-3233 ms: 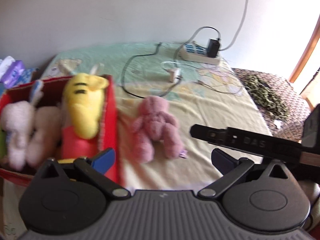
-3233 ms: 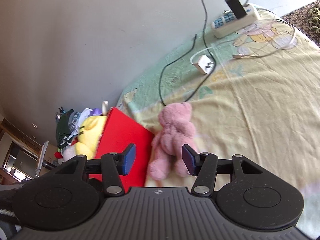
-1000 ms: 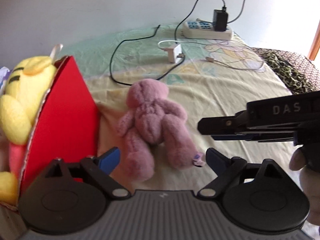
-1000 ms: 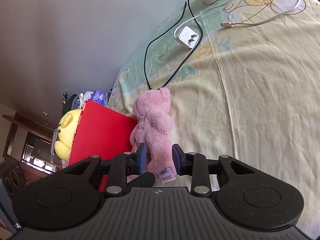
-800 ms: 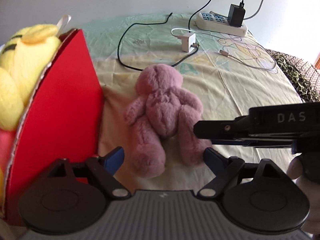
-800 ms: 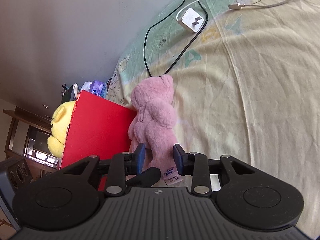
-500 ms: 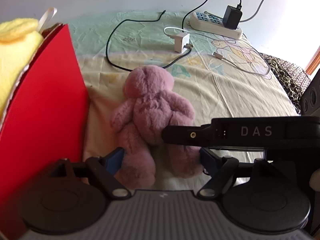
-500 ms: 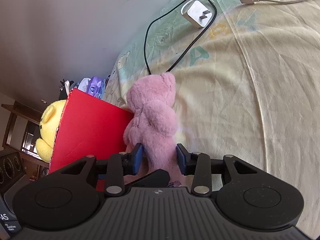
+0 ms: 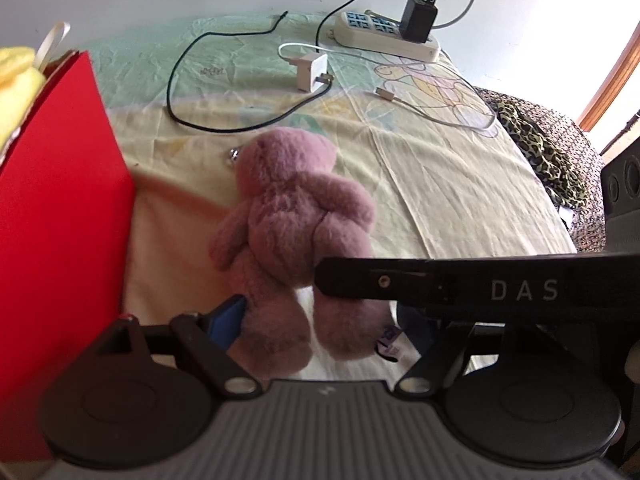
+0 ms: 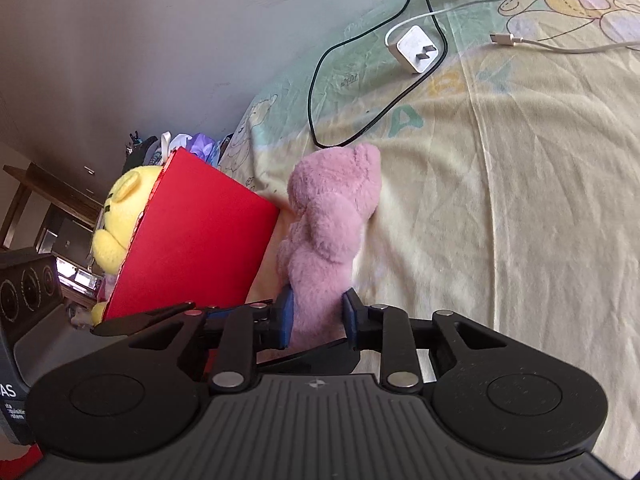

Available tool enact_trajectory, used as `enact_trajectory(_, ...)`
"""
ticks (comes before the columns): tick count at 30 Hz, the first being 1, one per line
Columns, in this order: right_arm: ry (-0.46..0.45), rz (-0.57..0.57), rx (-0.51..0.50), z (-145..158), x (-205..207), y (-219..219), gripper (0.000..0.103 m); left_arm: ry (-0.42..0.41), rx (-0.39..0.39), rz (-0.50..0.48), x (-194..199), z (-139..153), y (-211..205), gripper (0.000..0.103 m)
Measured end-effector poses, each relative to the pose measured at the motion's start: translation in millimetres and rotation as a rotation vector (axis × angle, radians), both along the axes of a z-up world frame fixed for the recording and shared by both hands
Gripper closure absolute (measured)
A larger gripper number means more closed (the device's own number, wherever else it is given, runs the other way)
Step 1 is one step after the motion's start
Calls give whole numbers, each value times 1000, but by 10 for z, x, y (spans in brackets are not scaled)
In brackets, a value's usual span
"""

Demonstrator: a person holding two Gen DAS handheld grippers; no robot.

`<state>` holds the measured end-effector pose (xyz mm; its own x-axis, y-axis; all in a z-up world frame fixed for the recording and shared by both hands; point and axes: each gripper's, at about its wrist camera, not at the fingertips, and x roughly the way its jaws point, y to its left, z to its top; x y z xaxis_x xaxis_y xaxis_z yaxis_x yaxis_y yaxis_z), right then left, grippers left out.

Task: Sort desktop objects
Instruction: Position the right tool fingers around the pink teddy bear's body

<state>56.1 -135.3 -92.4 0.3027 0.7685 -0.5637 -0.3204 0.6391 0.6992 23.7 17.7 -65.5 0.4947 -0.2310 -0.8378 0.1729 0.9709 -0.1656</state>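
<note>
My right gripper (image 10: 316, 314) has its blue pads pressed into the lower body of the pink plush bear (image 10: 330, 232), holding it. The bear lies face down on the yellow cartoon sheet (image 10: 520, 200), head toward 12 o'clock, just beside the red box (image 10: 196, 240), which sits at its 9 o'clock. A yellow plush (image 10: 116, 216) pokes out of the box on the far side.

In the left wrist view my left gripper (image 9: 324, 320) is spread wide around the bear's (image 9: 296, 232) legs; the left blue pad (image 9: 226, 320) touches one leg, and the right pad is hidden behind the right gripper's black arm crossing from 3 o'clock. At 12 o'clock lie a white charger (image 9: 312, 72), a black cable (image 9: 200, 80) and a power strip (image 9: 384, 36), well apart from the bear.
</note>
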Motion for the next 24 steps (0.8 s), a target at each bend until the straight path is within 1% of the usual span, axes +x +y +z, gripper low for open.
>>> enact_trajectory(5,-4,-16,-40,74,-245,-231,75,22,-50,-76,-216,47,-134,24)
enact_trajectory(9,17,-20,-72,41,-433,-323,75,62,-57,-149,-415,-3,-275,23)
enact_trajectory(10,22,-21,-76,36,-494,-305,75,62,-54,-163,-476,-9,-304,20)
enact_trajectory(12,31,-24,-79,27,-614,-341,75,63,-51,-189,-580,-5,-348,18)
enact_trajectory(15,47,-44,-83,5,-770,-393,75,67,-56,-209,-675,22,-367,17)
enact_trajectory(18,71,-75,-72,-38,-845,-453,73,70,-72,-215,-712,46,-346,17)
enact_trajectory(20,86,-116,-64,-60,-849,-508,71,66,-78,-211,-721,69,-336,16)
enact_trajectory(24,133,-222,12,-102,-792,-663,69,36,-69,-214,-715,140,-304,16)
